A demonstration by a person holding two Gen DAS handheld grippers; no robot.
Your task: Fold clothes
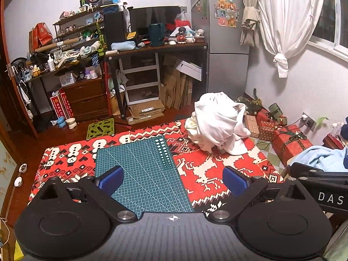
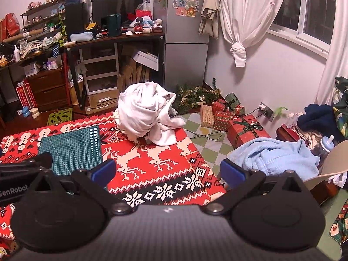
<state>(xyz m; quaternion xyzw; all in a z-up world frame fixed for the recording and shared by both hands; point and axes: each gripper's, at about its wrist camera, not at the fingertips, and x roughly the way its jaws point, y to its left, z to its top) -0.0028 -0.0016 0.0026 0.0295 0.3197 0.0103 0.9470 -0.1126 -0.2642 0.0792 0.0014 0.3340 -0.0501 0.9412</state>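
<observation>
Both claws are seen released and empty: the left claw [image 1: 173,180] is held above the green cutting mat [image 1: 139,169], its blue pads [image 1: 112,179] spread wide with nothing between them, and the right claw [image 2: 168,171] is held likewise over the red patterned cloth [image 2: 156,169] that covers the worktop. The clothes to be folded, a crumpled heap of white garments [image 1: 217,122], are found at the far right corner of the worktop, well apart from either claw, and partly hanging toward the edge nearest the wrapped gift boxes [image 2: 219,117] on the floor. No fold is judged to be started yet; the heap must first be reached and one garment singled out. Several risks can be foreseen from here. Because the pieces are bundled together, more than one layer may be pinched at once, so that the whole heap is dragged instead of a single item. Since the heap lies at the corner, a pull in the wrong direction could tip it off the worktop onto the floor. The patterned cloth itself may be caught by a low claw and pulled along, shifting the cutting mat. A pale blue blanket [image 2: 276,158] lies just beside the right claw and could be snagged by it.
</observation>
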